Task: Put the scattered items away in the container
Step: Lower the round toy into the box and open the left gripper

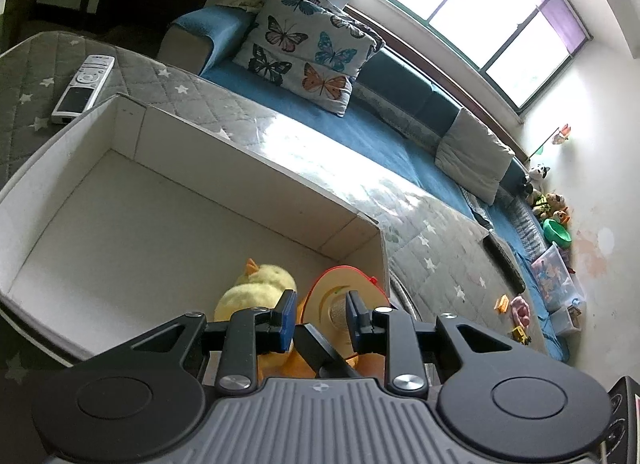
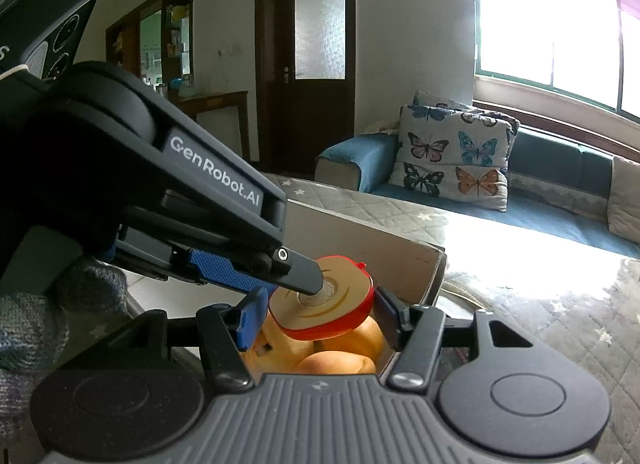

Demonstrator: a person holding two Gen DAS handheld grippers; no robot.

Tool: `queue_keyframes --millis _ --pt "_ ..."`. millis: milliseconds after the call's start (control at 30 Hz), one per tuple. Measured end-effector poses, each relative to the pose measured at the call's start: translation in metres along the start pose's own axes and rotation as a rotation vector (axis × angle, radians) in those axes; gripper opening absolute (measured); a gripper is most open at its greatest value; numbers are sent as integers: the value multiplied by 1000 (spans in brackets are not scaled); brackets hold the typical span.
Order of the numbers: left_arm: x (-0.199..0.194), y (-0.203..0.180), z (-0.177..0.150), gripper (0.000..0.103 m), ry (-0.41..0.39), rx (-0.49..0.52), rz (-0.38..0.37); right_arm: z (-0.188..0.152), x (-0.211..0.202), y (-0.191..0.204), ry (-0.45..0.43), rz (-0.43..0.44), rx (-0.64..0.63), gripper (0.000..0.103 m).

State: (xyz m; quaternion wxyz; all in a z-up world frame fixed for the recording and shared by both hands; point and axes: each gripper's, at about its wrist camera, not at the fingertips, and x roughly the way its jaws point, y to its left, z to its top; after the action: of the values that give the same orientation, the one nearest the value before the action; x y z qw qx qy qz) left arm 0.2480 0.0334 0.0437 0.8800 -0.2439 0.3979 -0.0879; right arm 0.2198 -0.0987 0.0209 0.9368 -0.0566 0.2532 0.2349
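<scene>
1. Right tool (image 2: pixel 320 316): pinching a red apple half (image 2: pixel 340 304) by its two edges, with the pale cut face turned up toward the camera.
2. Place of the apple half: just over the near right corner of the white box (image 1: pixel 160 224), above some rounded orange things (image 2: pixel 336 364) lying inside that corner.
3. Left tool (image 1: pixel 320 316): pads pressed almost together, with only a narrow gap between them and nothing clearly clamped there.
4. In that gap, a slanted black bar; not possible to tell what it is.
5. In the right wrist view, the left tool coming in from the left, with one black fingertip over the round grey patch in the middle of the cut face; touching or only in front, cannot tell.
6. Behind the left tool, at the left edge of that view, a hand in a grey knitted glove (image 2: pixel 36 328).
7. Also inside the box, beside the apple half: a yellow plush duck (image 1: pixel 260 284); the rest of the box floor bare.
8. Box standing on a tabletop (image 1: pixel 440 264) covered with grey quilted cloth with white stars.
9. On the tabletop, just beyond the far left corner of the box: a white remote control (image 1: pixel 82 84).
</scene>
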Motion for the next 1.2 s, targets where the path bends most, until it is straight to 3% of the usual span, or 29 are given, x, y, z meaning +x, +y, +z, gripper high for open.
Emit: queue_keyframes --millis 333,500,600,1200 --pt "9 1 -1 28 13 -2 11 -6 8 -9 10 -14 16 60" --pt "1 1 0 28 -7 -5 8 -6 7 -10 14 -18 22 62" --pt "-3 2 0 28 -15 -6 10 -7 2 -8 5 -27 12 69" --pt "-47 8 -26 29 -44 20 25 -11 -38 15 -25 -39 -8 69"
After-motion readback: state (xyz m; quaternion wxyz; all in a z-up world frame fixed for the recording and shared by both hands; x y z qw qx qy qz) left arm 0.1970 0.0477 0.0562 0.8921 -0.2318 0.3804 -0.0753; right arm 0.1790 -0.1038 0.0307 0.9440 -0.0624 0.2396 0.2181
